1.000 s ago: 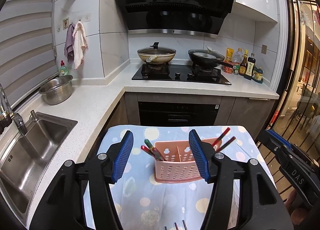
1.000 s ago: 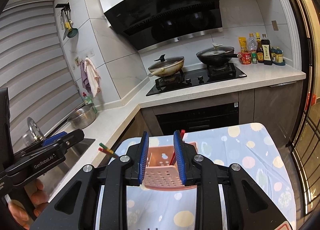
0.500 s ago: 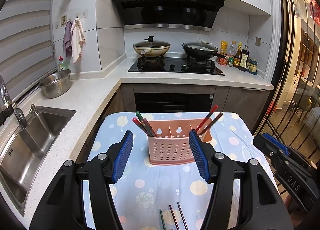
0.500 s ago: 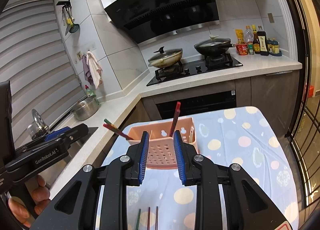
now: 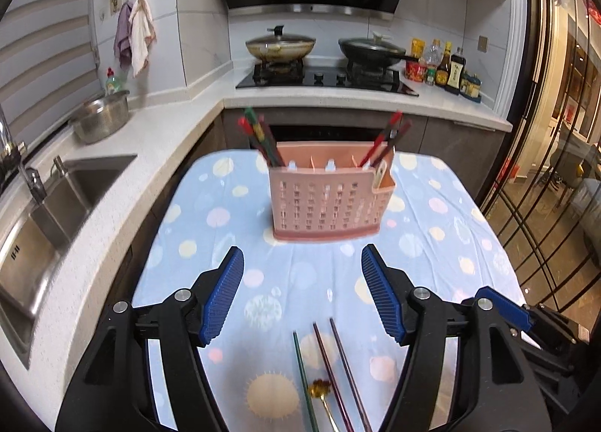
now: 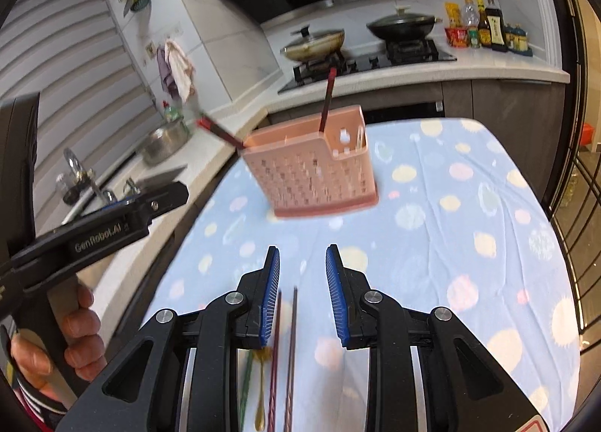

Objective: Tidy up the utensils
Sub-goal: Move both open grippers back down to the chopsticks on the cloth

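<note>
Now the loose utensils are lying side by side on the dotted cloth at the near edge of the bench (image 5: 180, 229): a green chopstick (image 5: 300, 375), a dark maroon pair (image 5: 334, 368) and a small gold spoon (image 5: 319, 388). Beyond them, well apart, the pink holder (image 5: 326, 203) is standing with chopsticks already leaning out of both end compartments. The right gripper (image 6: 302, 296) is hovering just over the maroon pair, fingers (image 6: 271, 293) parted and empty; the left gripper (image 5: 302, 296) is hanging wide open, holding nothing. The sticks are lying so close together that a closing pinch is likely catching two at once, or rolling one aside. Thin rods are also pivoting easily in flat pads, and a tilted stick could be snagging the holder's rim.
</note>
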`<state>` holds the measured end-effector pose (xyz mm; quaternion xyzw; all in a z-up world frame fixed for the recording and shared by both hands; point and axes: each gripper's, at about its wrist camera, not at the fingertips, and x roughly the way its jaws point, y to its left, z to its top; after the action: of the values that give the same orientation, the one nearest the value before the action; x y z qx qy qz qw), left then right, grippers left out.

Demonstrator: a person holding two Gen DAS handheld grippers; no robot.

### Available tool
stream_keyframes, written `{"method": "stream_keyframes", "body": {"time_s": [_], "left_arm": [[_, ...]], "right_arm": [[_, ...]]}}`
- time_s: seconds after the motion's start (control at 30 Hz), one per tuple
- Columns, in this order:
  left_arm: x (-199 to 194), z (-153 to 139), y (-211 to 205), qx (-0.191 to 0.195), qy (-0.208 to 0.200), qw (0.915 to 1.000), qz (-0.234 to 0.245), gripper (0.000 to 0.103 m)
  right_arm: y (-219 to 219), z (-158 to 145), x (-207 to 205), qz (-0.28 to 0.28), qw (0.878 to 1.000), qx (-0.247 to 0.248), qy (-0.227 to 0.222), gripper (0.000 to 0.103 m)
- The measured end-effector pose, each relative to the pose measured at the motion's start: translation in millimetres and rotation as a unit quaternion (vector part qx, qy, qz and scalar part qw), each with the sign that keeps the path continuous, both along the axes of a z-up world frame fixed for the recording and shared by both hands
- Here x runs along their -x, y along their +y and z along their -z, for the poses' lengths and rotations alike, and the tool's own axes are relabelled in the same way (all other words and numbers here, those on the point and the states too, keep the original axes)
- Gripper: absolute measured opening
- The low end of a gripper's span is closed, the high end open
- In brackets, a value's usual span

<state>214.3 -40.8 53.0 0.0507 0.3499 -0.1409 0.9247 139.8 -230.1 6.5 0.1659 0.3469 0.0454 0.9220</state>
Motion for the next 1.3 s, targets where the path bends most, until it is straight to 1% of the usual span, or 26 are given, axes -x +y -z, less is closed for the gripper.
{"method": "stream_keyframes", "body": {"time_s": [0.13, 0.37, 0.47, 0.63, 0.9, 1.3], "left_arm": [[11, 29, 8, -0.011, 0.032, 0.9994, -0.006, 0.062], [40, 75, 21, -0.028, 0.081, 0.9963, -0.008, 0.062], [50, 93, 28, -0.030, 0.105, 0.9940, -0.013, 0.062], [66, 117, 36, -0.043, 0.128, 0.9907, -0.017, 0.062], [86, 138, 47, -0.048, 0.157, 0.9862, -0.023, 0.062], [103, 154, 52, -0.056, 0.176, 0.9826, -0.021, 0.062]], "right_arm": [[13, 26, 18, -0.017, 0.999, 0.019, 0.035, 0.026], [32, 69, 43, -0.049, 0.994, 0.033, 0.095, 0.026], [39, 81, 51, -0.059, 0.992, 0.034, 0.110, 0.026], [51, 94, 60, -0.075, 0.988, 0.038, 0.127, 0.026], [59, 103, 69, -0.086, 0.985, 0.041, 0.141, 0.026], [66, 111, 70, -0.098, 0.982, 0.044, 0.153, 0.026]]}}
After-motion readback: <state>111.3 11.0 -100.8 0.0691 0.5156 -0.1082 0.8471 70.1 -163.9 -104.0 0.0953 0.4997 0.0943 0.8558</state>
